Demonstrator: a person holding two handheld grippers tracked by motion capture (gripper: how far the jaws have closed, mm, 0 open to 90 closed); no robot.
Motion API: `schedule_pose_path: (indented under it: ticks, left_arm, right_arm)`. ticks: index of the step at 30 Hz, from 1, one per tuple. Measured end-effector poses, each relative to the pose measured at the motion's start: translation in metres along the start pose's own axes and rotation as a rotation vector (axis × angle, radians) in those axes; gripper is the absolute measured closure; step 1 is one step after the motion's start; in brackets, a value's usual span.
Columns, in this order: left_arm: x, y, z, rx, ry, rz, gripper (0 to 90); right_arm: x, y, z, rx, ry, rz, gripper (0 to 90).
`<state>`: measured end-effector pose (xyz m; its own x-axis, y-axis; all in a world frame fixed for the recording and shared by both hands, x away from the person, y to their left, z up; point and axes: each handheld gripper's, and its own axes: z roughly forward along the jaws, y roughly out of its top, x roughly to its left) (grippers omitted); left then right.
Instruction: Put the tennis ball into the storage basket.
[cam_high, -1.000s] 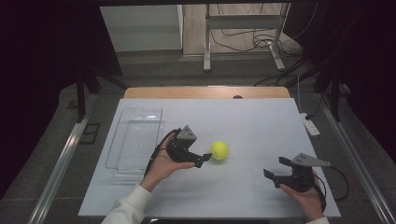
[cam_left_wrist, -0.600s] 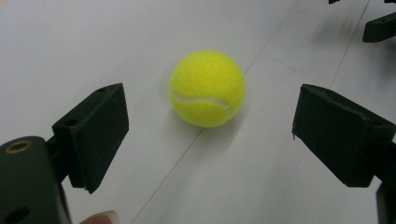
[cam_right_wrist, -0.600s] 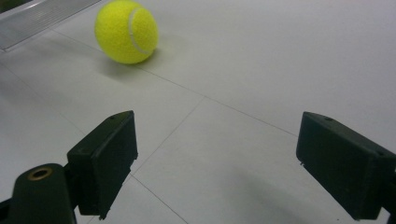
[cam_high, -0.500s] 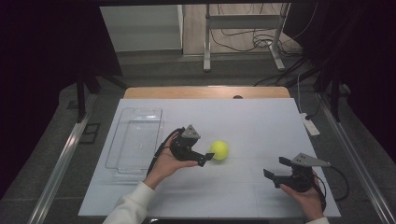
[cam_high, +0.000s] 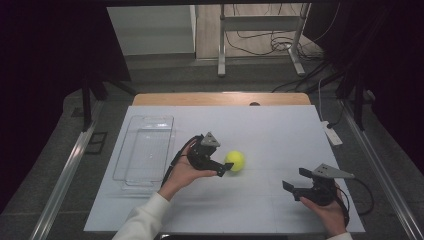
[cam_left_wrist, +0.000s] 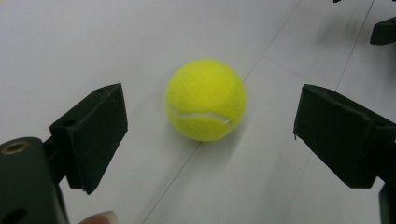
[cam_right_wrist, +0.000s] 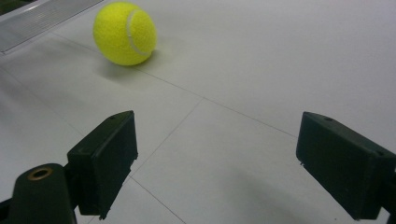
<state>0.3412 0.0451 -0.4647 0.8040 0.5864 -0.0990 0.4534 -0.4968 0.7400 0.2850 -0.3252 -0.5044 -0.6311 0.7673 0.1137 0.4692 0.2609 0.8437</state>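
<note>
Ball (cam_left_wrist: 206, 99) between open left tongs (cam_left_wrist: 210, 140)

No readable text, label, brand or number anywhere.

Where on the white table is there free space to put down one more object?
The far strip of the white table beyond the yellow tennis ball is bare, as is the near patch between the left tool and the right tool. The clear plastic tray crowds the left edge.
</note>
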Motion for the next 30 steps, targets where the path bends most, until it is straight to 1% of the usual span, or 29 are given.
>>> schedule_pose_path:
  ticks: [7, 17, 21, 30]
  left_arm:
    - [-0.003, 0.007, 0.013, 0.023, -0.008, 0.006, 9.3]
    - [-0.002, 0.017, 0.026, 0.066, -0.016, 0.023, 7.5]
    - [-0.002, 0.018, 0.030, 0.073, -0.015, 0.021, 7.1]
    - [0.004, 0.019, 0.041, 0.100, -0.014, 0.007, 6.7]
  right_arm:
    - [0.001, 0.000, 0.000, 0.001, 0.004, -0.002, 13.0]
    - [0.000, 0.000, 0.000, 0.001, 0.006, -0.001, 13.0]
    - [0.000, 0.000, 0.000, 0.003, 0.007, -0.001, 13.0]
    - [0.000, -0.001, 0.001, 0.006, 0.008, -0.001, 13.0]
